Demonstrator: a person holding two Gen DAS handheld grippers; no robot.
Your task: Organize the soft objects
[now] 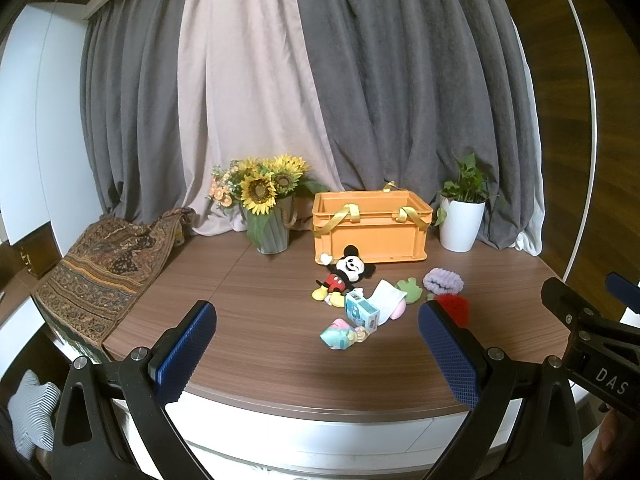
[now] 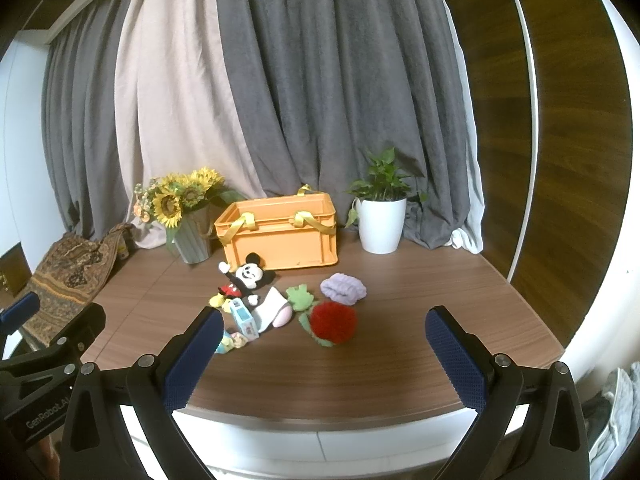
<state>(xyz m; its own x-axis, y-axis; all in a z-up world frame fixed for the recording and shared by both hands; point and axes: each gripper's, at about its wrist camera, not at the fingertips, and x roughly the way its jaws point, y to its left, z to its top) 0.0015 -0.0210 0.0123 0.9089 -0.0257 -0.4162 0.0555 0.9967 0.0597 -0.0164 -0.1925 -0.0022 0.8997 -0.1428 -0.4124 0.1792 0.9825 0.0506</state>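
While both of my grippers hang back over the near edge of the wooden bench (image 2: 400, 360), the soft toys lie in a loose cluster ahead of them, none yet in the orange crate (image 2: 280, 236) that stands behind the pile, between a sunflower vase (image 2: 192, 236) and a white potted plant (image 2: 380, 224).

My right gripper (image 2: 324, 360) is spread wide and holds nothing. Directly ahead of its gap, slightly toward its left finger, sits a red fluffy toy (image 2: 334, 320), the nearest piece to this gripper. Behind it lie a green frog-shaped toy (image 2: 299, 296) and a lilac scrunchie (image 2: 343, 288), and further left a Mickey Mouse plush (image 2: 246, 276) lies with its long axis running diagonally, its head close to the crate's front wall.

My left gripper (image 1: 316, 354) is also spread wide and empty. Ahead of its gap, right of centre, lies a small pastel plush (image 1: 342, 333), with a light blue box (image 1: 362, 312) just behind it, touching a white and pink sock (image 1: 390, 300).

I judge the red toy belongs to the right gripper and the pastel plush to the left; each calls for a short forward reach, then a carry onward over the pile to the crate.
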